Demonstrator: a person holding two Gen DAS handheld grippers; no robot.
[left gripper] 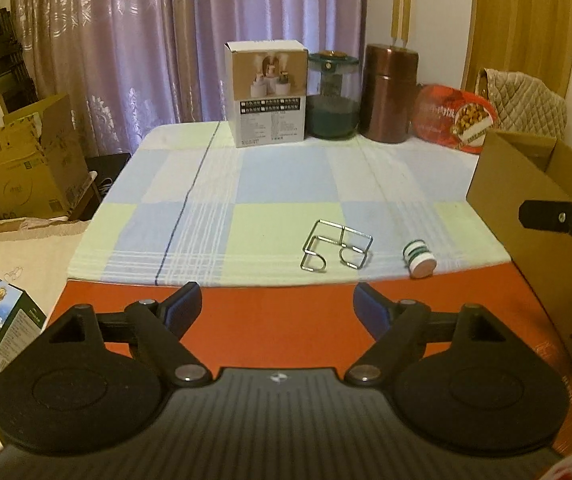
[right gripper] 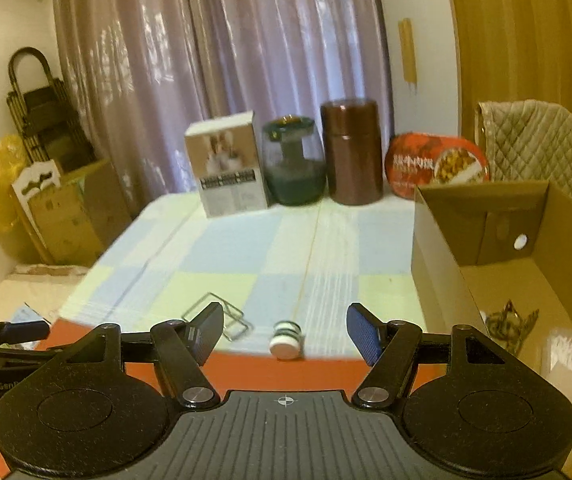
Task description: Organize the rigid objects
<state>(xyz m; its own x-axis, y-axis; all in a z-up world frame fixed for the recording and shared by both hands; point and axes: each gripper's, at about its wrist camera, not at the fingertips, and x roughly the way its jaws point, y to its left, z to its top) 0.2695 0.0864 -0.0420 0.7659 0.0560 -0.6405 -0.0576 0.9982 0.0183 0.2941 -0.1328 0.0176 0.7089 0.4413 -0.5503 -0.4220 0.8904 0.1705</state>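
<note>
A bent metal wire rack [left gripper: 336,250] and a small white-and-green bottle [left gripper: 418,258] lie on their sides near the front edge of the checked cloth [left gripper: 246,184]. My left gripper [left gripper: 277,308] is open and empty, a short way in front of them over the red surface. My right gripper [right gripper: 286,334] is open and empty, with the bottle [right gripper: 286,340] lying between and just beyond its fingertips and the wire rack [right gripper: 222,318] partly behind its left finger. An open cardboard box [right gripper: 486,240] stands at the right and holds a dark metal item [right gripper: 510,320].
At the back of the table stand a white product box [left gripper: 268,94], a green glass jar [left gripper: 332,96], a copper canister [left gripper: 390,92] and a red snack tin [left gripper: 452,116]. Cardboard boxes [left gripper: 26,168] and a chair are left of the table. A quilted cushion [right gripper: 538,148] is behind the box.
</note>
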